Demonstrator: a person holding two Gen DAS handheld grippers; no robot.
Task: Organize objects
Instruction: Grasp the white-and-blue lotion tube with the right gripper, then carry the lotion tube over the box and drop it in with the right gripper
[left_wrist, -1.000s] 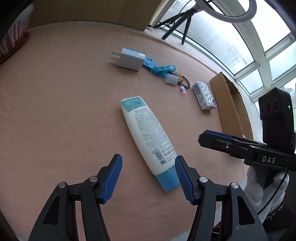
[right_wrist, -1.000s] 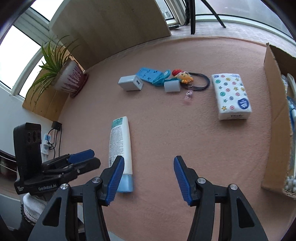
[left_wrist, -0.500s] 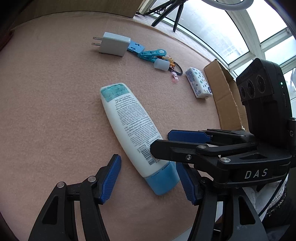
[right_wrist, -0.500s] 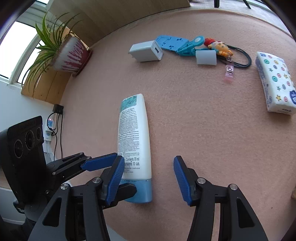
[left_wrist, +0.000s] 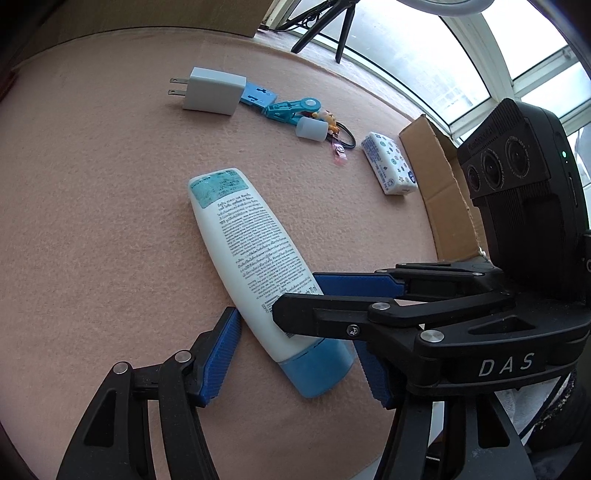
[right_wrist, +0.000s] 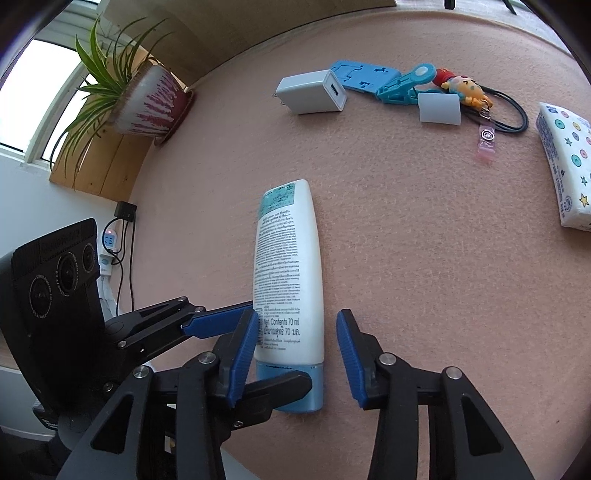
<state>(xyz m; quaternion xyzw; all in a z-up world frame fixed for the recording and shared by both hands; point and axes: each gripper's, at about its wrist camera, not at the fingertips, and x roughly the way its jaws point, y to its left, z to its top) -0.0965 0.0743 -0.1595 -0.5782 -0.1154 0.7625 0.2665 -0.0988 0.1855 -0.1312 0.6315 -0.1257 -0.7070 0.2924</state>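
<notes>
The white tube (right_wrist: 290, 280) lies flat on the pink bench (right_wrist: 424, 236), its long axis running straight away from the right claw (right_wrist: 295, 347), blue cap (right_wrist: 299, 387) nearest that claw and the crimped end farthest out ahead. In the right wrist view the lower body of the tube, just above the cap, sits between the right claw's two blue pads: the left pad is at the tube's edge, seemingly touching, while the right pad stands a little clear of the other edge, and the jaws are closing across the tube's width. The left claw (left_wrist: 299, 360) straddles the cap end from the other side, jaws fairly wide, its pads not pressing the tube, though the right claw's finger crosses in front and hides part of this. Both claws are at the same end; the right looks the better squared to the axis, so I judge the pick is its to make. The cardboard box (left_wrist: 439, 177) lies ahead and to the right of the left claw, past the tissue pack (left_wrist: 389, 168).
</notes>
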